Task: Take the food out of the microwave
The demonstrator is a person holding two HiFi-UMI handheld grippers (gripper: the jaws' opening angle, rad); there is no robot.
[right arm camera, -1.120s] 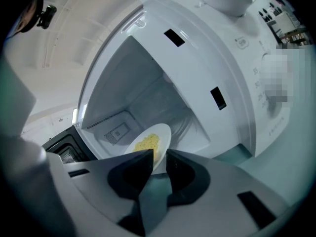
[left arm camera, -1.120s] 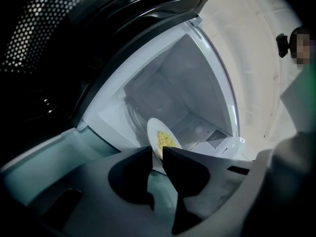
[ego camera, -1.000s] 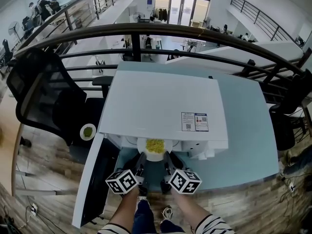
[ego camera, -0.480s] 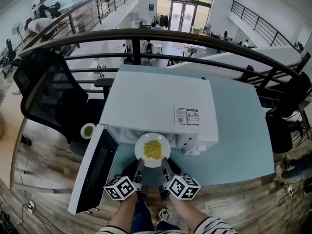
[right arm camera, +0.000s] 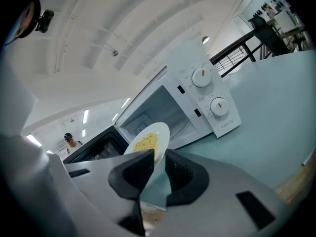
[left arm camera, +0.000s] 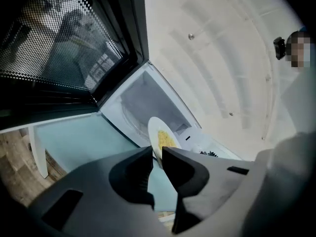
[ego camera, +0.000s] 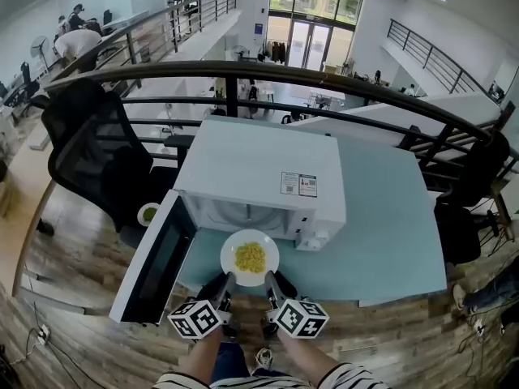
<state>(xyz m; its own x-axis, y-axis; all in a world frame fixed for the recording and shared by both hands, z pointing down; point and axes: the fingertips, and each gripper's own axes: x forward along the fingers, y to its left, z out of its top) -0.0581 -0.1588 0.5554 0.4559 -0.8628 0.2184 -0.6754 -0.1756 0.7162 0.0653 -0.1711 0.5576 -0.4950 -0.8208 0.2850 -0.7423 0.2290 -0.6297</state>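
The yellow food [ego camera: 250,257] lay in a small heap in the middle of a white plate [ego camera: 271,254], and this plate was outside the microwave [ego camera: 259,173], just in front of its open mouth and above the front part of the light blue desk [ego camera: 389,233]. I held the plate from its near side with both tongs. The left tongs [ego camera: 226,281] had its jaws closed to a narrow gap on the near-left part of the rim, and in the left gripper view the thin edge of the plate stood pinched between the two dark jaws. The right tongs [ego camera: 270,280] gripped the near-right part of the rim in the same way, with the rim pressed between its jaws in the right gripper view. The two tongs were near each other, side by side, and the plate was carried only by them; it did not touch the desk as far as I could see. The microwave door [ego camera: 154,258] stood wide open to the left. On the right of the microwave's front were two round knobs [right arm camera: 201,76], one above the other. Left of the desk stood a black mesh chair [ego camera: 97,160], and near it was a small white dish [ego camera: 148,214] with something green in it. Behind the desk ran a dark curved railing [ego camera: 243,71].
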